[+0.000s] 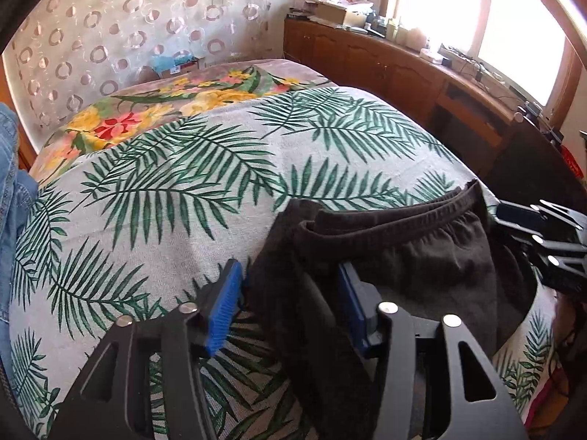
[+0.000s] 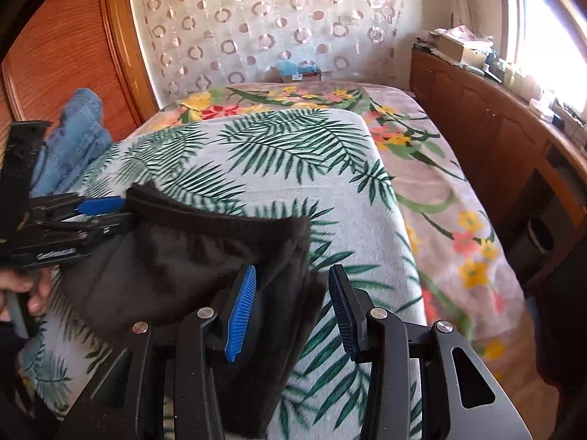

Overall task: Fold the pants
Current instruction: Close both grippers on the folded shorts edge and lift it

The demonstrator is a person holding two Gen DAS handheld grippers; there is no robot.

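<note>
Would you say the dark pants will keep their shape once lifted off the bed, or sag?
The dark pants will probably sag: the cloth already drapes limply between the left tool and right tool. The fuzzy knit looks unlikely to slip. The bunched waistband suggests folds may shift.

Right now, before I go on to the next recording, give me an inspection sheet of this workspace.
Surface: bed with a palm-leaf cover laid over a floral blanket.
Job's things: dark brown pants, waistband end lifted off the cover, cloth hanging down.
Clutter: blue jeans heaped at the bed's far left edge.
Grippers: left gripper has pants cloth between its blue pads, though a gap shows at one pad. Right gripper has cloth draped against one pad, the other pad clear of it.
Cables: wires on the sideboard top by the window.
Surroundings: wooden sideboard with boxes, circle-patterned curtain, bright window.
</note>
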